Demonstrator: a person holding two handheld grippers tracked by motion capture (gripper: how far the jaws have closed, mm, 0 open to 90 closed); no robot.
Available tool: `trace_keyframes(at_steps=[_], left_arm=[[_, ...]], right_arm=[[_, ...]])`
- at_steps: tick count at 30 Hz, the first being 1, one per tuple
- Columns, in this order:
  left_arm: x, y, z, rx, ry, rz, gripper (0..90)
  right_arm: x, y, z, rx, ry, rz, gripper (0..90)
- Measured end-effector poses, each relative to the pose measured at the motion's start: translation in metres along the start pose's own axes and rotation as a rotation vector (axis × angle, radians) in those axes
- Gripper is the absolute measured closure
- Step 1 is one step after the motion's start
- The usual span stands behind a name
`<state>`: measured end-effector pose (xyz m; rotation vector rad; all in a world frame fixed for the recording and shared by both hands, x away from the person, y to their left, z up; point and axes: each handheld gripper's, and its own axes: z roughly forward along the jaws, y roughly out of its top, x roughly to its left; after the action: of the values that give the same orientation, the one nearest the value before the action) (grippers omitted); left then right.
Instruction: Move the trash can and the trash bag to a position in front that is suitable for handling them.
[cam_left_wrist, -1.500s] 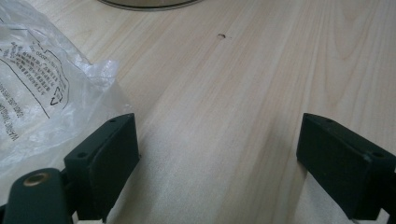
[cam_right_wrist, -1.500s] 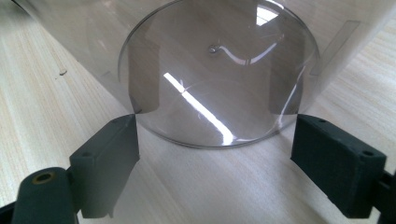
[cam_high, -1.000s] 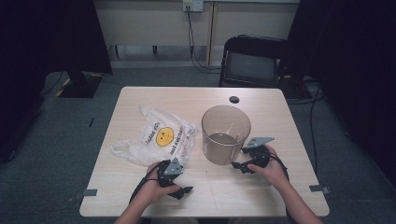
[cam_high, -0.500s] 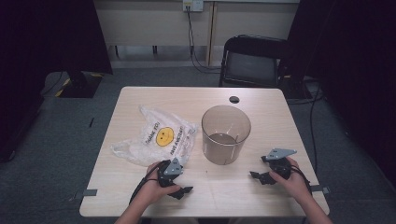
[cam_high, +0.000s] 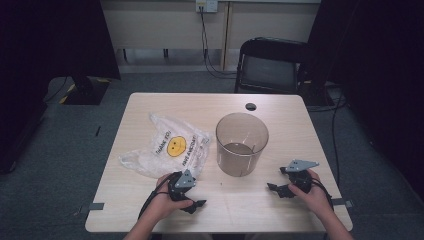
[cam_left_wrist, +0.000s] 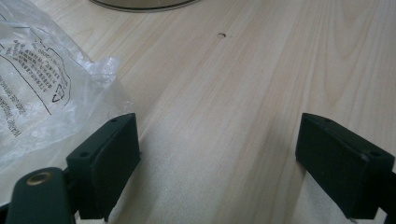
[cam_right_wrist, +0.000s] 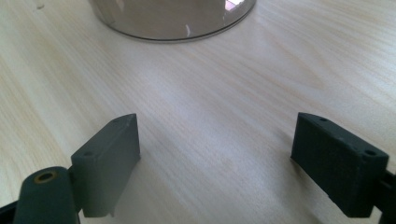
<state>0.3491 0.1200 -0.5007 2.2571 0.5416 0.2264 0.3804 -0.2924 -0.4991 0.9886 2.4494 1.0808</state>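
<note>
Now that the right gripper (cam_high: 275, 188) has drawn back from the bin (cam_high: 242, 144) toward the near right edge of the table (cam_high: 280, 107), both tools lie low on the wood, well apart from each other. A second ago that gripper stood just beside the bin wall; it is now clear of it. The left gripper (cam_high: 198, 203) has not shifted.

Tool state: the jaws of both grippers stand wide apart and hold nothing. In the right gripper view, bare wood lies between the jaws, with the bin base (cam_right_wrist: 175, 18) ahead. In the left gripper view, the left-hand jaw sits at the edge of the bag (cam_left_wrist: 42, 88); contact cannot be confirmed.

Task items: the clear bin stands upright and empty near mid-table. The bag (cam_high: 167, 150), printed with a yellow smiley, lies flat just left of the bin.

Judgement: the bin appears placed, and the bag not yet gripped. Lining the bin would likely begin with the bag.

Surface and room: pale wood-grain tabletop with a black cable grommet (cam_high: 251, 106) at the far edge. Grey carpet, a black chair (cam_high: 272, 67) behind the table, a wall outlet (cam_high: 206, 5) with cords, and dark curtains at both sides.
</note>
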Motion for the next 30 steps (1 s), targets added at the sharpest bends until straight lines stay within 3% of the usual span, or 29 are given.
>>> trace_keyframes(at_steps=[3, 6, 10, 18, 21, 24, 27, 30], left_arm=[[0.000, 0.000, 0.000, 0.000, 0.000, 0.000, 13.0], [0.000, 0.000, 0.000, 0.000, -0.002, 0.000, 13.0], [0.000, 0.000, 0.000, 0.000, -0.001, 0.000, 13.0], [0.000, 0.000, 0.000, 0.000, -0.002, -0.001, 13.0], [0.000, 0.000, 0.000, 0.000, -0.002, -0.001, 13.0], [0.000, 0.000, 0.000, 0.001, -0.002, 0.000, 12.9], [0.001, 0.000, 0.000, 0.000, -0.004, -0.003, 12.9], [0.001, 0.000, 0.000, -0.001, -0.004, -0.003, 12.9]], right_arm=[[-0.001, 0.008, 0.002, 0.032, -0.006, 0.011, 15.0], [0.001, 0.019, 0.006, 0.001, 0.017, 0.015, 15.0], [0.004, 0.031, 0.017, 0.021, 0.030, -0.017, 15.1], [0.015, 0.054, 0.032, -0.002, 0.076, -0.037, 15.4], [0.018, 0.060, 0.036, -0.028, 0.097, -0.028, 14.5], [0.019, 0.063, 0.039, -0.008, 0.079, -0.031, 14.6], [0.018, 0.065, 0.041, -0.032, 0.097, 0.005, 15.2], [0.020, 0.069, 0.044, -0.034, 0.099, -0.001, 15.2]])
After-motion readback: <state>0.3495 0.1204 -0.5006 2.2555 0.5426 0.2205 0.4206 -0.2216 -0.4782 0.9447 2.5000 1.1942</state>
